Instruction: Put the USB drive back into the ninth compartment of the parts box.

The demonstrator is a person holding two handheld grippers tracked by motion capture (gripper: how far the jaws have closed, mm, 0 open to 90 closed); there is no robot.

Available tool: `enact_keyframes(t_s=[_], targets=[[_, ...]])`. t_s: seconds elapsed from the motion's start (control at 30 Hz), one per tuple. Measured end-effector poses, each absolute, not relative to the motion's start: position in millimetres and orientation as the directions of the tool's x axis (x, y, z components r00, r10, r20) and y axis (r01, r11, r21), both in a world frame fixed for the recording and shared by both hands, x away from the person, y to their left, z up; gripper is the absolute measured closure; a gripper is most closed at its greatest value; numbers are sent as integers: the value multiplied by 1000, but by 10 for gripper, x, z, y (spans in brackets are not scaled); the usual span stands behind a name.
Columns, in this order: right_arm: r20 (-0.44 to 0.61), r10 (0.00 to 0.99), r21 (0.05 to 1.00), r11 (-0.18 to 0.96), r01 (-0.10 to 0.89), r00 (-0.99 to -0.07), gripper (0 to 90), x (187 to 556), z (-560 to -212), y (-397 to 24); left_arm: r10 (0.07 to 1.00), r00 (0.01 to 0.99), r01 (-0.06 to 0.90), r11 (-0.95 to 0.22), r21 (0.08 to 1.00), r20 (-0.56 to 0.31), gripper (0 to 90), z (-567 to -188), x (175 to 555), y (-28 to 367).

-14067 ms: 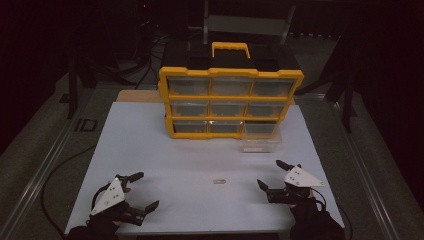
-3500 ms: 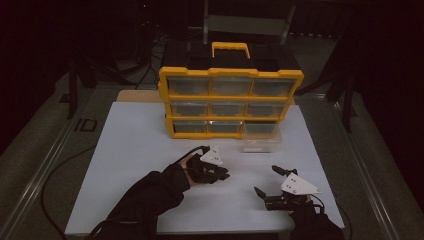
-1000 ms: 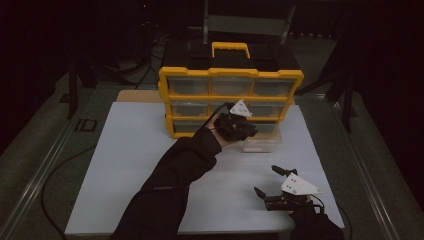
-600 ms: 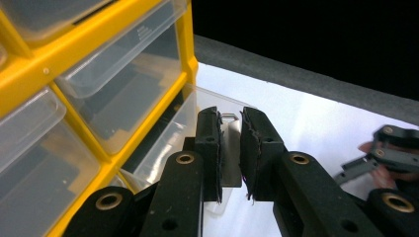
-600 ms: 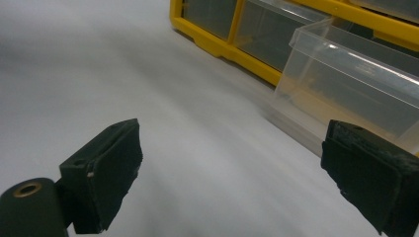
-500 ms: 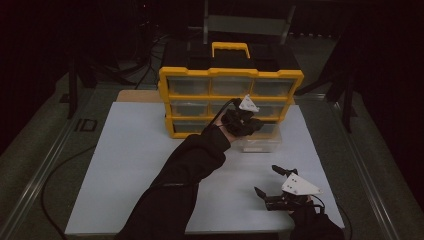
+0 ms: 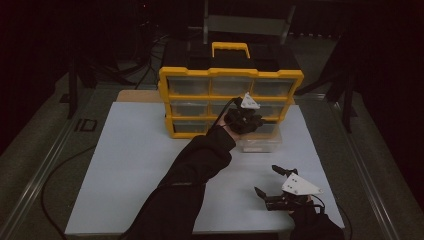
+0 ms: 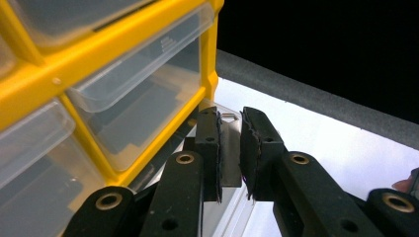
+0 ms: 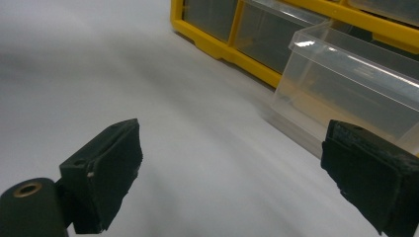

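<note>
**Left tool at the pulled-out drawer**

The left tool (image 8: 230,148) is almost closed, jaws a narrow gap apart, over the clear drawer (image 7: 260,141) before the yellow organizer (image 7: 230,100); whether it grips anything I cannot tell. The right tool (image 7: 275,182) is wide open and empty, near the organizer on the white tabletop (image 7: 130,165).

The yellow organiser (image 7: 231,102) with clear drawers stood upright at the far side of the white tabletop (image 7: 135,165). Its bottom-right clear drawer (image 7: 260,141) was pulled out toward the person.
</note>
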State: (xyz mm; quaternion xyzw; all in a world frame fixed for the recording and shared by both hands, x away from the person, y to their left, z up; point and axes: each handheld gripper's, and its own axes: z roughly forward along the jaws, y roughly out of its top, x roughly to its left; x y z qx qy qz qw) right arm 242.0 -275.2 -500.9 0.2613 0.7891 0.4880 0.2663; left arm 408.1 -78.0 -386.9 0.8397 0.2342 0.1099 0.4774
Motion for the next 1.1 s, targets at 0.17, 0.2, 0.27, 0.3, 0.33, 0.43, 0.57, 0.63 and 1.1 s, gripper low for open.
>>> enact_keyframes(t_s=[0.17,0.2,0.27,0.3,0.33,0.43,0.57,0.63,1.1], targets=[[-168,672,910,387,150,-721,83,2416,-5004,-2751,505,862,301,-432,850,-48,792,-3957,4111,-812],[-168,672,909,388,150,-721,83,2417,-5005,-2751,509,859,304,-430,850,-50,792,-3976,4118,-817],[-164,671,910,386,152,-723,83,2418,-5008,-2752,516,854,315,-422,850,-61,792,-4019,4144,-815],[-163,672,910,386,153,-723,83,2418,-5008,-2752,519,852,320,-420,849,-65,792,-4042,4153,-818],[-164,672,910,386,152,-722,83,2417,-5006,-2753,520,852,320,-421,848,-63,792,-4058,4157,-822],[-164,672,912,383,150,-722,83,2418,-5004,-2755,525,848,330,-417,847,-72,792,-4103,4170,-832],[-164,670,911,385,150,-724,83,2419,-5005,-2756,527,847,337,-420,843,-76,792,-4168,4182,-859],[-166,670,911,385,147,-723,83,2416,-5002,-2755,532,844,336,-421,842,-71,792,-4193,4185,-870],[-161,665,910,386,152,-729,83,2421,-5010,-2755,544,835,362,-429,828,-84,791,-4328,4209,-864]])
